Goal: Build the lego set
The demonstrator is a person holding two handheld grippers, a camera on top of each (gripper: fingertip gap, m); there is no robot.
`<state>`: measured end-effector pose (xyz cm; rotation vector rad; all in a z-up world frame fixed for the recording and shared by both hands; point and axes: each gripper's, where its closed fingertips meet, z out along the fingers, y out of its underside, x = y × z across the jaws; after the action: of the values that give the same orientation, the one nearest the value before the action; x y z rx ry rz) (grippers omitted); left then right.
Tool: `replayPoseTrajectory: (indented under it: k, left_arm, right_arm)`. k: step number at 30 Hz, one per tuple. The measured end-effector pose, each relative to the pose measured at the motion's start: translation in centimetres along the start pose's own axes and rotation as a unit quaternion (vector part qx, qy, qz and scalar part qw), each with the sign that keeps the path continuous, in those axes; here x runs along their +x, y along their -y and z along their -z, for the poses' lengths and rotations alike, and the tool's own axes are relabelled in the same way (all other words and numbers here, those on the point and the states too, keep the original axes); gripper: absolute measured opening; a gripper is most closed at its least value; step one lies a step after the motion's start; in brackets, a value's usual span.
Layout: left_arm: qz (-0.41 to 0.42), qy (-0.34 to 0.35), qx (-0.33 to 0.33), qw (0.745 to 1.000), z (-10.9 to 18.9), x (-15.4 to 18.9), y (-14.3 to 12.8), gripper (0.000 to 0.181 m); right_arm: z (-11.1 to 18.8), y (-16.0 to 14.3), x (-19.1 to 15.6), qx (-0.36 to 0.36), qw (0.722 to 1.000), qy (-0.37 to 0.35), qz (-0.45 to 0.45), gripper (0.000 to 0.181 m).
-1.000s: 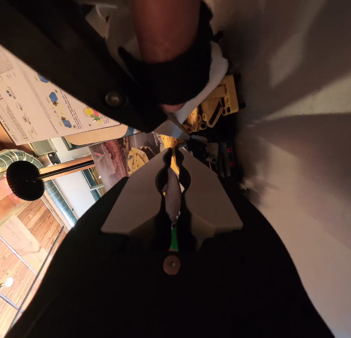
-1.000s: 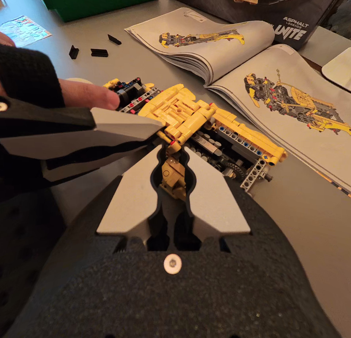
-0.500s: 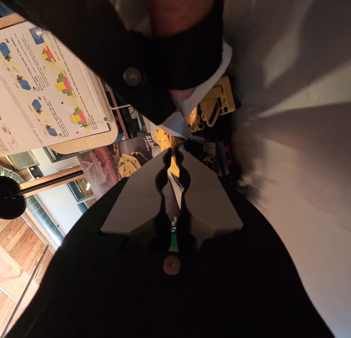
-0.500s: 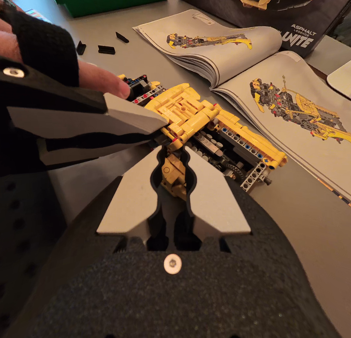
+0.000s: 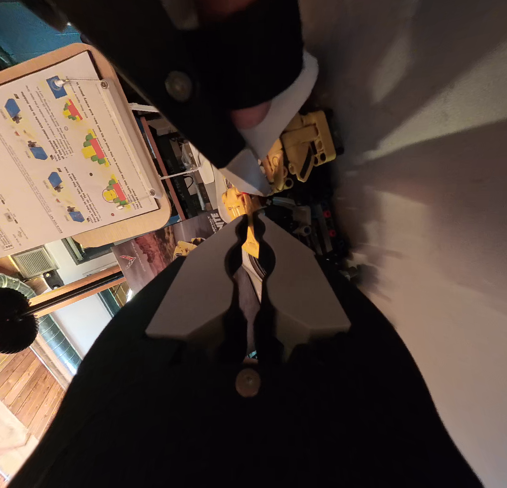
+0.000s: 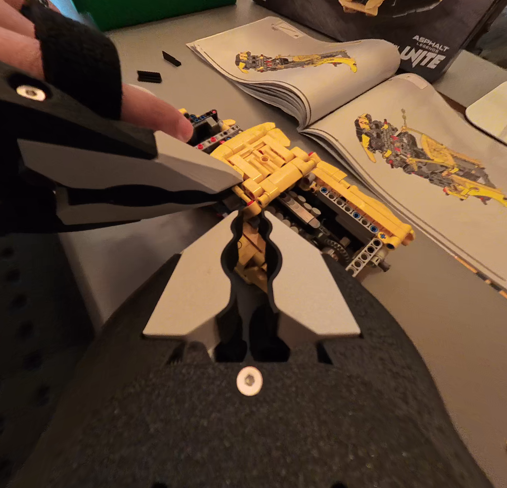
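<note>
Both wrist views close, seemingly sharing model (image 6: pixel 288 178)

Half-built yellow lego car (image 6: pixel 288 178) lies on table.

Left gripper (image 5: pixel 251 219), jaws nearly closed on a yellow piece of the lego model (image 5: pixel 301 151), meets the right gripper (image 5: pixel 263 183) from above.

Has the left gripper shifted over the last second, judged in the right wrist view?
Yes. The left gripper, shut near the yellow lego model, has tilted upward at its rear, against the open instruction booklet; its tips stay at the model.
</note>
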<state>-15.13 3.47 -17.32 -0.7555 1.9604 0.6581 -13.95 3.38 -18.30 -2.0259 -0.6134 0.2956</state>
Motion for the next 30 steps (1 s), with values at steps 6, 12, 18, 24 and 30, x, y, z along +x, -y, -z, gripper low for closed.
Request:
replayPoseTrajectory:
  k: [6, 12, 18, 24, 30]
  left_arm:
    - [0.002, 0.003, 0.004, 1.000, -0.2, -0.3, 0.4, 0.002]
    - [-0.007, -0.003, 0.000, 1.000, -0.2, -0.5, 0.3, 0.002]
    - [-0.043, 0.004, 0.004, 0.999, -0.1, -0.3, 0.3, 0.001]
    - [-0.038, 0.009, 0.020, 0.999, -0.2, -0.3, 0.4, 0.002]
    - [-0.025, -0.006, 0.060, 0.998, -0.2, -0.2, 0.3, 0.003]
  right_arm:
    - [0.2, -0.1, 0.2, 0.000, 1.000, 0.001, -0.007, 0.010]
    - [0.4, 0.0, 0.3, -0.023, 0.993, -0.056, 0.098, 0.010]
    - [0.4, -0.2, 0.1, -0.037, 0.990, -0.062, 0.125, 0.007]
    - [0.5, -0.2, 0.0, -0.028, 0.995, -0.032, 0.094, 0.008]
    - [2.5, 0.2, -0.9, -0.012, 0.980, 0.090, 0.175, 0.024]
